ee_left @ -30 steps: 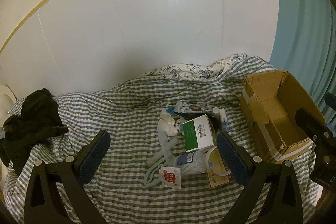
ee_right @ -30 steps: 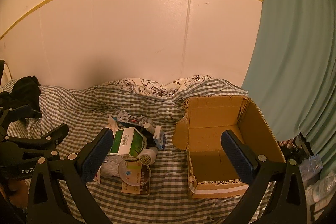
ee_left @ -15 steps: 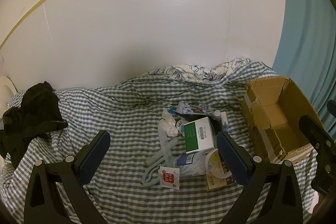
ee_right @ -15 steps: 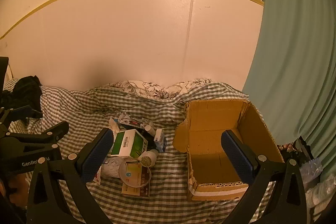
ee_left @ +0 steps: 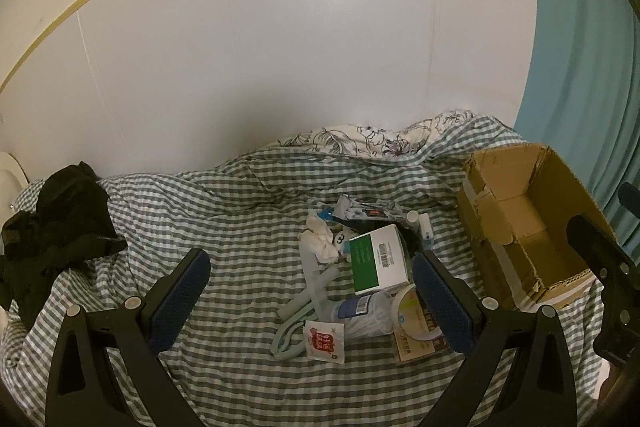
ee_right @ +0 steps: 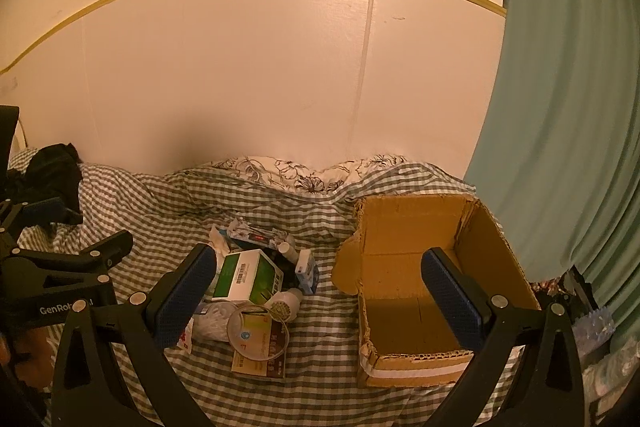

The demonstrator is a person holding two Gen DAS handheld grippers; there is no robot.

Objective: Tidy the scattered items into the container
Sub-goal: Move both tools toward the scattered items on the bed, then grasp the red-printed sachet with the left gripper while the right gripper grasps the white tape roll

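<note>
An open cardboard box (ee_left: pixel 532 227) (ee_right: pixel 424 275) stands on the checked bedspread, right of a heap of small items. The heap holds a green and white carton (ee_left: pixel 378 259) (ee_right: pixel 248 277), a round clear lid (ee_left: pixel 412 313) (ee_right: pixel 258 331) on a flat brown packet, a white bottle (ee_right: pixel 286 303), a red and white sachet (ee_left: pixel 324 341), crumpled tissue (ee_left: pixel 320 245) and a foil wrapper (ee_left: pixel 360 213). My left gripper (ee_left: pixel 310 301) is open and empty above the bed, near the heap. My right gripper (ee_right: pixel 320 297) is open and empty, between heap and box.
Black clothing (ee_left: pixel 52 223) lies at the bed's left end. A white wall runs behind the bed and a teal curtain (ee_left: pixel 580 67) hangs at the right. A flowered pillow (ee_right: pixel 304 175) lies against the wall. Clutter (ee_right: pixel 592 319) sits beside the bed at the right.
Both views have tilted up and drawn back a little, so the heap and box sit lower in frame. Nothing has been taken hold of; both grippers stay open.
</note>
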